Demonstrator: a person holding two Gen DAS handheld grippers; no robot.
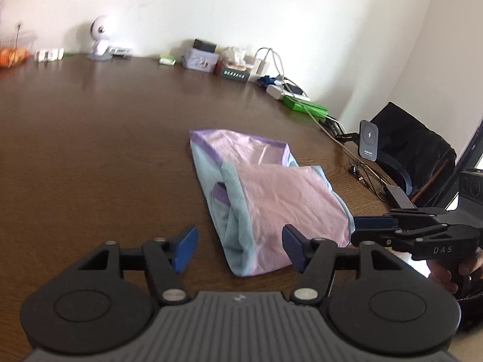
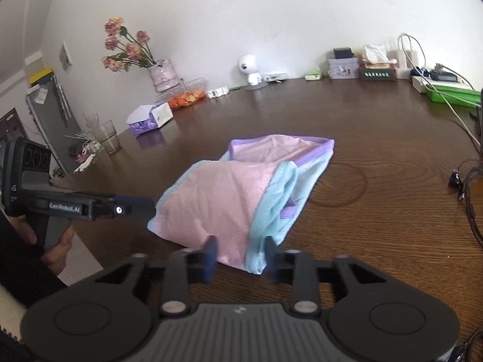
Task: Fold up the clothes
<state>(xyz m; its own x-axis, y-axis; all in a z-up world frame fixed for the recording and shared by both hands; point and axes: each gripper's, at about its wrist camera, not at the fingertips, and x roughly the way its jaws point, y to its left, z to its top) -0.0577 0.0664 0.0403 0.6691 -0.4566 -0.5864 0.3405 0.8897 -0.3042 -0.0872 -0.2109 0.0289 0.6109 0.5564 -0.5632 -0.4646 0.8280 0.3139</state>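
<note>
**Folded garment sat between two open grippers**

The garment (image 1: 265, 199), pink mesh with pale blue panels and purple trim, lay folded on the dark wood counter (image 1: 90, 150), lower centre of the left wrist view and centre of the right wrist view (image 2: 229, 199). One purple-edged layer lay flat at the back, and a pink flap was doubled over it toward the cameras.

The left gripper (image 1: 240, 249) stood with its jaws well apart, and the near blue corner of the cloth sat in the gap; the blue pads (image 1: 185, 249) did not press on it. From the right wrist view that same gripper (image 2: 151, 203) reached in from the left edge, its tip right at the garment's pink edge, with a hand (image 2: 57, 247) on its grip.

The right gripper (image 2: 240, 256) had its jaws partly open around the near hem where pink met blue; no clamping showed there either. In the left wrist view it (image 1: 359, 226) came in from the right edge, tip at the cloth's corner.

Along the far wall sat a small white camera (image 2: 250, 71), a vase of flowers (image 2: 161, 74), a tissue box (image 2: 149, 117) and a tangle of cables (image 1: 308, 102).
</note>
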